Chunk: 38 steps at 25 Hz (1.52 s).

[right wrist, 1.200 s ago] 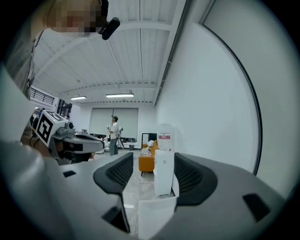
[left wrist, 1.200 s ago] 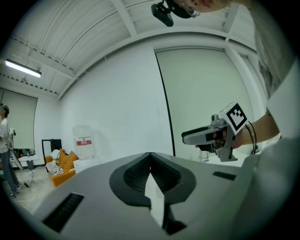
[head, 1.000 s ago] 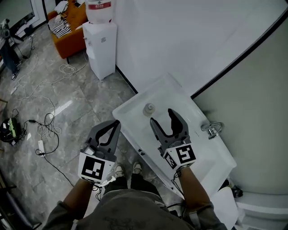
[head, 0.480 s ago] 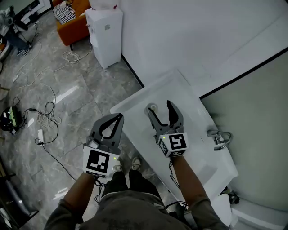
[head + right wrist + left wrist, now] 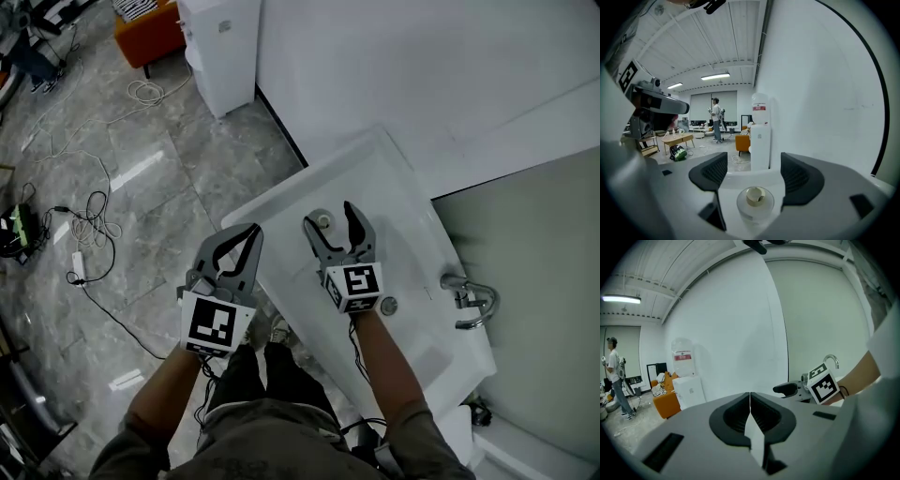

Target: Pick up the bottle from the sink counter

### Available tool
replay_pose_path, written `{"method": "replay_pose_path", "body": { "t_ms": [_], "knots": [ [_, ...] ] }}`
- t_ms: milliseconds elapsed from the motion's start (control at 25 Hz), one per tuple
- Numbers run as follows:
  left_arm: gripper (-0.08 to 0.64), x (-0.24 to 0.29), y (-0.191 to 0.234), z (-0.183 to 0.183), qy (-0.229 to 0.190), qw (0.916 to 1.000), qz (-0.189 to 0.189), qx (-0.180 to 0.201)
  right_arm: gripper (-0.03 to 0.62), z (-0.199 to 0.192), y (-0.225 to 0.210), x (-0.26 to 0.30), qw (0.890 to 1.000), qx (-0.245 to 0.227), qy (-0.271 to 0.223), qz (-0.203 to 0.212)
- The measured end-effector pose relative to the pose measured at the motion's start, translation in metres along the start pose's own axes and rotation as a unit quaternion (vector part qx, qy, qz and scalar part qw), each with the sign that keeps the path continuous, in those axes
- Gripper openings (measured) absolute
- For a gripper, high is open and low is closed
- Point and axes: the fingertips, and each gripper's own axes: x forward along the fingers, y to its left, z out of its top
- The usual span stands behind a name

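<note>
Right tongs (image 5: 330, 219): apart, had just been opening;
Bottle (image 5: 755, 202): stood near worktop's (image 5: 394, 187) left edge, between those jaws, untouched;
Left tongs (image 5: 253, 231): together, empty

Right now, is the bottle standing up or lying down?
Standing up. From overhead the bottle shows only its round cap and shoulders, and the right gripper view has its cap pointing up.

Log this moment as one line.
phase: approach | right gripper: jaws just been opening, open around bottle, no contact | left gripper: shut, empty | bottle: upright on sink counter
</note>
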Motion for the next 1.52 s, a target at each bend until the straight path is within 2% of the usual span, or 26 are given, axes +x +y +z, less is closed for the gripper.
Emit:
{"method": "replay_pose_path", "body": {
  "t_ms": [320,720,1200,1360,1520],
  "knots": [
    [0.017,0.023,-0.004,-0.031,0.025,0.9996,-0.006,-0.012,0.324,-0.048,-0.011,0.03,0.999,0.027,0.026,0.007],
    [0.017,0.032,-0.005,-0.06,0.049,0.9983,-0.018,-0.027,0.334,-0.087,0.003,0.051,0.996,0.05,0.051,0.052],
    [0.017,0.035,-0.01,-0.081,0.067,0.9969,-0.026,-0.033,0.333,-0.101,0.004,0.064,0.995,0.016,0.085,0.057],
    [0.017,0.035,-0.013,-0.087,0.071,0.9968,-0.032,-0.017,0.331,-0.101,0.004,0.064,0.995,0.007,0.084,0.054],
    [0.017,0.033,-0.016,-0.087,0.07,0.9968,-0.032,-0.02,0.331,-0.1,0.003,0.065,0.995,-0.005,0.081,0.049]
  ]
}}
